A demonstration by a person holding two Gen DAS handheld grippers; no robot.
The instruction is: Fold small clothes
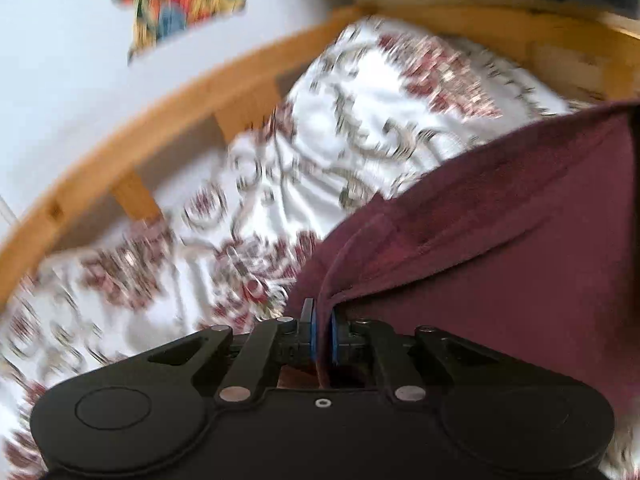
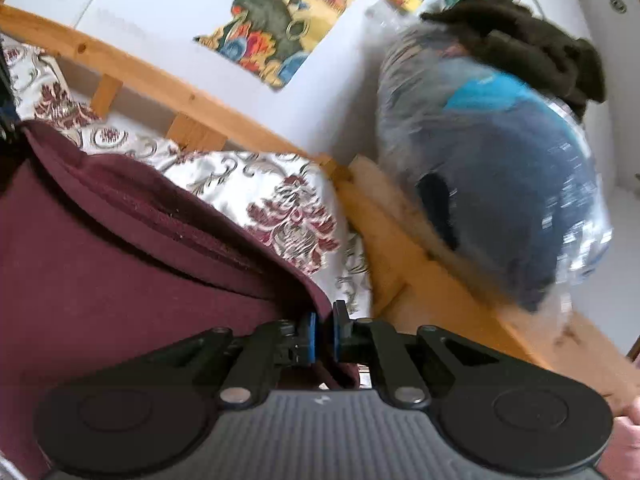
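Both grippers are pinching the maroon fleece-like garment w/ jaws nearly closed on a thin bit of fabric: left gripper on its left corner/edge, right gripper on its right edge, cloth stretched between them above the white bedspread with dark-red floral pattern, inside the pine bed frame. Fabric looks soft, thickish & floppy, light, not slippery, so it'll sag in the middle; best held at corners/hem seams as now, tho the left view is blurred so exact grip spot is prob the hem
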